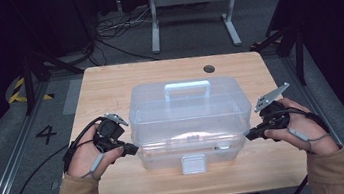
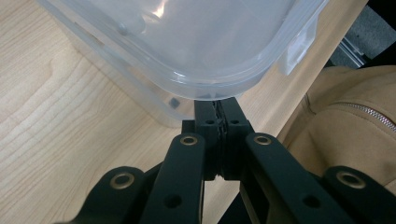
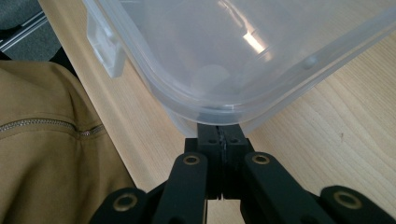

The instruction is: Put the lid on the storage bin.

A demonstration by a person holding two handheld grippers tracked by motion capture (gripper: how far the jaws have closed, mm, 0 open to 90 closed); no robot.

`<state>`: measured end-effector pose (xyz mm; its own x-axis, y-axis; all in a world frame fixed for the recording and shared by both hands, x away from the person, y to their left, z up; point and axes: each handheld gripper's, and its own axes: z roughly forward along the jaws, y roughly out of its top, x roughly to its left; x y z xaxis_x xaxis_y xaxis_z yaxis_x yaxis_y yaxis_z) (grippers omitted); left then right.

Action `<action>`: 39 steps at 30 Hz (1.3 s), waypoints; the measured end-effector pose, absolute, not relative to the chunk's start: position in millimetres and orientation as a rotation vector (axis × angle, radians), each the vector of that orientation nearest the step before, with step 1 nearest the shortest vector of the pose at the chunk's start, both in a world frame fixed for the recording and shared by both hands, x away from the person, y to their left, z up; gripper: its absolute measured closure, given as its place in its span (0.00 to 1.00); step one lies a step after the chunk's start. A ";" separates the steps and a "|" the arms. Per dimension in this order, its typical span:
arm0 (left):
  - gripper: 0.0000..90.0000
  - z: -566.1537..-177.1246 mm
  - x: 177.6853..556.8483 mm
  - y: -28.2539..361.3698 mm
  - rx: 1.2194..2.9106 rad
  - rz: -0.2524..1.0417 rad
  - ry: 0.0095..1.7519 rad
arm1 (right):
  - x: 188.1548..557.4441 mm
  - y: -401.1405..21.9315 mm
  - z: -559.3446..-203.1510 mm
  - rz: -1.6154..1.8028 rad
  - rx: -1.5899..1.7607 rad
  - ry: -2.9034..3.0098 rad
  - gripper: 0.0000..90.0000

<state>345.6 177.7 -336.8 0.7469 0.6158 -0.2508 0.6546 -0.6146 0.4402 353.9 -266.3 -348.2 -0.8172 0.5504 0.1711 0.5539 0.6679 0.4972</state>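
While the clear plastic storage box (image 1: 190, 119) sits mid-surface (image 1: 108, 90) with its lid on, the left gripper (image 1: 131, 149) and right gripper (image 1: 251, 135) meet its near corners under the lid rim, jaws pressed together, gripping nothing.

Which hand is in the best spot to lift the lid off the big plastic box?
Neither beats the other. The left gripper and right gripper both sit shut, tips tucked under the lid's near corners of the box, so both together probably.
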 end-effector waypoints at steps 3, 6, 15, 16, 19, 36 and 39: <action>0.99 -338.2 345.9 178.2 2.436 -0.109 0.963 | 354.2 -266.1 -349.2 -0.840 -0.938 -2.867 1.00; 0.99 -339.5 346.2 178.5 2.438 -0.117 0.970 | 354.3 -265.6 -350.2 -0.826 -0.934 -2.867 1.00; 0.99 -344.1 346.9 176.5 2.470 -0.135 0.980 | 355.1 -263.2 -354.0 -0.770 -0.910 -2.876 1.00; 0.99 -344.1 346.9 176.5 2.470 -0.135 0.980 | 355.1 -263.2 -354.0 -0.770 -0.910 -2.876 1.00; 0.99 -346.1 347.9 175.8 2.491 -0.140 0.970 | 355.4 -263.1 -355.1 -0.755 -0.903 -2.875 1.00; 0.89 -358.2 350.4 179.7 2.527 -0.225 1.006 | 359.0 -270.1 -365.3 -0.677 -0.895 -2.841 0.93; 0.83 -357.6 350.6 181.3 2.513 -0.224 1.021 | 359.3 -270.8 -365.5 -0.682 -0.899 -2.840 0.91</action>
<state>350.6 181.3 -357.6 0.7177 0.6290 -0.2987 0.6963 -0.6438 0.3174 359.3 -270.8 -365.5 -0.8236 0.5264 0.2111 0.5648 0.7279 0.3888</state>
